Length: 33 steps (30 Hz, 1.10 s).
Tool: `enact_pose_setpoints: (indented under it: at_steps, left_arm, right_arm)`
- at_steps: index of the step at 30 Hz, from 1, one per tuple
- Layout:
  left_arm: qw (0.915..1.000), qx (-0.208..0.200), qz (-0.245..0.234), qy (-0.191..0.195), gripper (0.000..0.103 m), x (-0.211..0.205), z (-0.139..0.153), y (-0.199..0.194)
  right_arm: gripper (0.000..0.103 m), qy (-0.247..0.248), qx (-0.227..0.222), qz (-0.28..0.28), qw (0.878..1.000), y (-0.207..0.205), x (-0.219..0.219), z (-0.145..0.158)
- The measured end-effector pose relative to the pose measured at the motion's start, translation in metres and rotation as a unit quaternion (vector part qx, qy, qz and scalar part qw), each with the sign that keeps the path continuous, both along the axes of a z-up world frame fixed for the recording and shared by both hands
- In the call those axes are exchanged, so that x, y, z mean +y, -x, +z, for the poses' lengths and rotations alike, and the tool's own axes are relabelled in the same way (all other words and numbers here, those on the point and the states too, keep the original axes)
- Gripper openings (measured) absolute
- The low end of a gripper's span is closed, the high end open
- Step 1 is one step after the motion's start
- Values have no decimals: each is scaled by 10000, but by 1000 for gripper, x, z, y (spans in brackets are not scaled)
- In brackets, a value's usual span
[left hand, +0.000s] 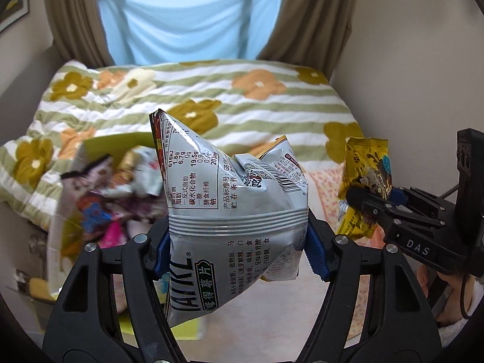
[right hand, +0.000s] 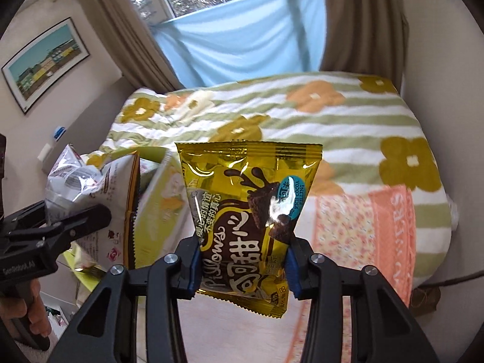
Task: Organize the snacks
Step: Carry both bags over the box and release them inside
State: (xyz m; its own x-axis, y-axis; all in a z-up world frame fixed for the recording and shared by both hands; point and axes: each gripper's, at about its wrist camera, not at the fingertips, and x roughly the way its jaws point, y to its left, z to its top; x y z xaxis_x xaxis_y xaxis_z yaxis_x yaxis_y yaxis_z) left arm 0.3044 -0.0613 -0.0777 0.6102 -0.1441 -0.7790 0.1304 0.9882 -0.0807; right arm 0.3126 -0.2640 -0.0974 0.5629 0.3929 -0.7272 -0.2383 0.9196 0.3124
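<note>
My left gripper (left hand: 239,249) is shut on a silver-white chip bag (left hand: 224,187), pinched across its sealed band and held up in the air with its printed back facing the camera. A gold cocoa snack packet (right hand: 251,211) stands upright between the blue pads of my right gripper (right hand: 243,264), which is shut on it. From the left wrist view the right gripper (left hand: 367,201) shows at the right edge with the gold packet (left hand: 364,175) in it. In the right wrist view the left gripper's finger (right hand: 75,222) and the chip bag (right hand: 99,199) show at the left.
A green-yellow box (left hand: 99,193) filled with several snack packets sits low at the left, blurred. Behind lies a bed with a striped flowered quilt (left hand: 211,96) and a pink floral towel (right hand: 363,230). Curtains, a blue cloth over the window and a framed picture (right hand: 45,63) lie beyond.
</note>
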Motion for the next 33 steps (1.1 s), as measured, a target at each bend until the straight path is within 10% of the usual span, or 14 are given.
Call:
enact_pose_setpoints:
  at_steps: [8, 18, 25, 29, 33]
  left_arm:
    - [9991, -205, 306, -205, 68, 117, 26, 14]
    - [9967, 425, 403, -567, 68, 229, -24, -3]
    - [9953, 765, 8, -588, 73, 239, -49, -15]
    - [9979, 423, -181, -457, 102, 227, -32, -5]
    - [9982, 258, -78, -539, 103, 223, -27, 4]
  right_arm:
    - [40, -250, -210, 246, 9992, 7, 94, 28]
    - [40, -145, 69, 177, 9997, 1, 185, 14]
    - [40, -22, 351, -149, 9993, 7, 205, -3]
    - [40, 52, 415, -227, 9989, 4, 206, -4]
    - [40, 54, 408, -162, 9990, -1, 209, -5]
